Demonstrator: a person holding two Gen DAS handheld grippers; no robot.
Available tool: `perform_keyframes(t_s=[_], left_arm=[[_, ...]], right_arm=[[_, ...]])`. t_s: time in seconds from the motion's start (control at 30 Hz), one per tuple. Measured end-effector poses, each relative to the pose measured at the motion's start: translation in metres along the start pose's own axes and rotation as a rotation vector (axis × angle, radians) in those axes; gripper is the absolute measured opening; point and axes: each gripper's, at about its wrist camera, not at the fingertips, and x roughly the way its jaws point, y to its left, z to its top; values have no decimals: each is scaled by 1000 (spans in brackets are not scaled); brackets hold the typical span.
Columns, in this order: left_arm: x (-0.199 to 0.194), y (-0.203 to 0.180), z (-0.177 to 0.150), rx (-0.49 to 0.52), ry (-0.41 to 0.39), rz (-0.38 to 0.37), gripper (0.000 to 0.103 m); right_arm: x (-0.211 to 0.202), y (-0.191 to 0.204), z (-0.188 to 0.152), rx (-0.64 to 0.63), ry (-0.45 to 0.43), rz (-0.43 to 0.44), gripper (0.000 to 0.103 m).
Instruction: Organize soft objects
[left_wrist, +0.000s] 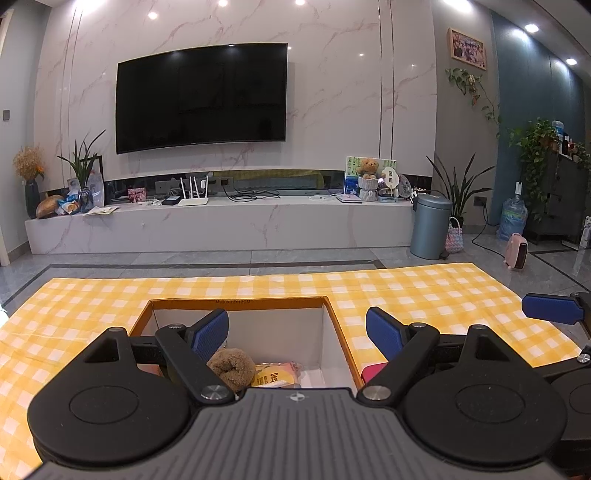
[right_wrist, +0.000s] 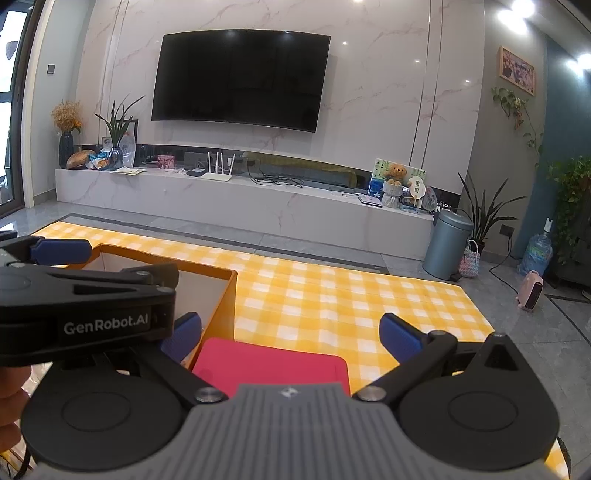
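An open cardboard box (left_wrist: 332, 317) with white inner walls sits on the yellow checked cloth (left_wrist: 424, 291). Inside lie a brown fuzzy soft item (left_wrist: 231, 365) and a yellow packet (left_wrist: 275, 376). My left gripper (left_wrist: 295, 332) is open and empty, above the box's near side. A pink-red soft pad (right_wrist: 273, 363) lies on the cloth right of the box (right_wrist: 225, 295); its corner shows in the left wrist view (left_wrist: 373, 371). My right gripper (right_wrist: 291, 332) is open and empty, just above the pad. The left gripper's body (right_wrist: 85, 310) crosses the right wrist view.
The cloth (right_wrist: 351, 295) covers a low table ending ahead at a grey tiled floor. Beyond stand a marble TV bench (left_wrist: 221, 221), a grey bin (left_wrist: 430, 227), a pink heater (left_wrist: 517, 251) and plants. The right gripper's blue finger (left_wrist: 552, 308) shows at the right edge.
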Motion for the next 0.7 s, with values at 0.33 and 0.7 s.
perform_keyframes(t_s=[0.33, 0.7], left_arm=[[0, 1, 0, -3, 5, 1, 99], [9, 4, -11, -2, 50, 7, 99]], right_arm=[[2, -1, -2, 0, 9, 0, 101], [11, -4, -9, 20, 45, 17, 101]])
